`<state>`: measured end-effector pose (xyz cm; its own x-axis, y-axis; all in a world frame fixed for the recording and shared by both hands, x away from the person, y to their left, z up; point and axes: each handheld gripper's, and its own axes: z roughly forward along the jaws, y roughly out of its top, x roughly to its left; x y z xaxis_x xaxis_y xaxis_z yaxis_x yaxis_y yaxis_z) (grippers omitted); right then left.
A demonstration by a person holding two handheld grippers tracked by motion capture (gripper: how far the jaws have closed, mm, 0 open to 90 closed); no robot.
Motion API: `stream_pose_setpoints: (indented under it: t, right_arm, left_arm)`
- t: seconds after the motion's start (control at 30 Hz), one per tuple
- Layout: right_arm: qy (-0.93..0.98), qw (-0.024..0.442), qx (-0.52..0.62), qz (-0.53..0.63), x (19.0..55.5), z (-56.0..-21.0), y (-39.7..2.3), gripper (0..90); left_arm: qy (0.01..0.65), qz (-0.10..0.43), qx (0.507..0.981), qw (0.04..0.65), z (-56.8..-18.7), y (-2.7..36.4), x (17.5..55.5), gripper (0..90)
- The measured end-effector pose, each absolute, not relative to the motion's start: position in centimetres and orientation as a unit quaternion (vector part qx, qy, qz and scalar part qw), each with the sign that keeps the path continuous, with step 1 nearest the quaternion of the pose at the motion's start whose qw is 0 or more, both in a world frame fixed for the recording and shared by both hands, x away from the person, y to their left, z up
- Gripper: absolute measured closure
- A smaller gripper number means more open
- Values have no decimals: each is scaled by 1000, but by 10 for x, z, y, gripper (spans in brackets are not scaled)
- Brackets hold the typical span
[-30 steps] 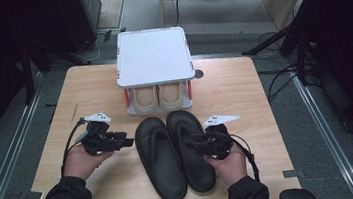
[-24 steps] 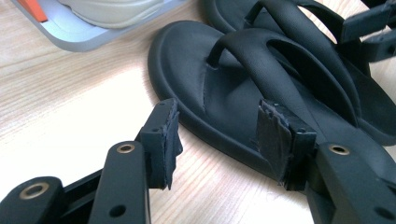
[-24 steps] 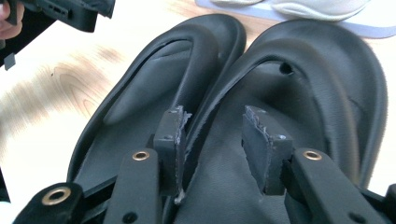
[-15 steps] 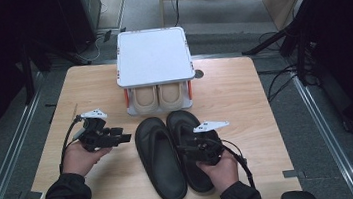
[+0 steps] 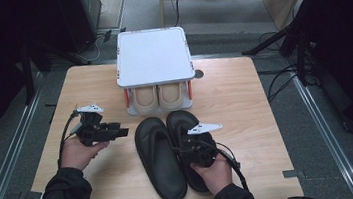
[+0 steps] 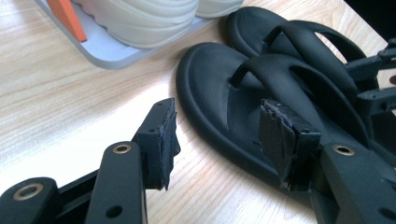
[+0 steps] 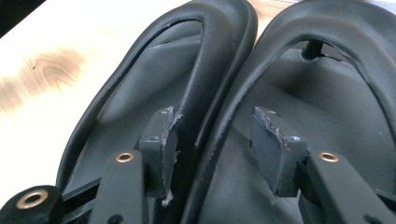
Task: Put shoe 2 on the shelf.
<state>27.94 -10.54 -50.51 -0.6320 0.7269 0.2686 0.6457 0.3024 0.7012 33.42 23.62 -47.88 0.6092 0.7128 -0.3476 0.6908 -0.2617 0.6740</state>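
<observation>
High view: your right gripper [image 5: 185, 140] sits over the right black sandal [image 5: 190, 148], at about 5 o'clock on the wooden table [image 5: 246, 111]. Your left gripper [image 5: 120, 132] hovers at 9 o'clock, just beside the left black sandal [image 5: 158, 159], not touching it. The two sandals lie side by side, edges touching, toes toward 12 o'clock. Both are matte moulded foam or rubber, oval soles, thong straps with a toe post.

Right gripper view: your jaws have just been opening and stand apart. The raised inner rims of both sandals run up between the frayed black pads [image 7: 168, 140]. One pad is down over the left sandal's footbed, the other over the right one's; neither pad clearly presses on the rims. Rim edges look soft, slightly fuzzy.

Left gripper view: your jaws stand wide apart, bare table between them, with the left sandal's edge behind the right pad. Pads are chewed rubber blocks on black plastic arms with brass rivets.

At 12 o'clock stands a small shoe rack [image 5: 153, 57]: flat pale grey top with rounded corners, orange posts. A cream ribbed pair [image 5: 158, 95] rests on its lower shelf. Table surface is light wood grain with a knot, smooth.
</observation>
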Motion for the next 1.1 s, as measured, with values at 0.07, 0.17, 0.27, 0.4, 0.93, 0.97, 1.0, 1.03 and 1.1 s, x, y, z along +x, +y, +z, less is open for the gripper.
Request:
stream_pose_setpoints:
  t: [0.07,0.17,0.27,0.4,0.93,0.97,1.0,1.03,1.1]
  right_arm:
    - [802,50,434,407,280,-505,-102,511]
    - [800,50,434,412,278,-503,-98,475]
    - [798,54,438,410,276,-502,-96,454]
    - [796,59,447,403,276,-503,-89,399]
    - [793,67,474,377,283,-512,-70,607]
    - [792,66,477,376,282,-512,-70,623]
    - [792,66,476,376,282,-512,-69,638]
    - [793,65,476,375,282,-512,-70,661]
    - [793,62,479,373,283,-511,-71,705]
  left_arm:
    - [441,16,792,423,-479,236,335,475]
    - [442,19,788,429,-479,237,335,478]
    - [447,16,784,431,-479,239,336,478]
    - [448,17,784,430,-478,240,336,479]
    - [453,16,777,437,-478,243,336,482]
    - [454,15,777,437,-478,243,336,482]
    - [453,15,777,436,-478,244,337,482]
    - [453,15,777,437,-478,244,337,483]
    - [453,16,777,437,-478,243,336,483]
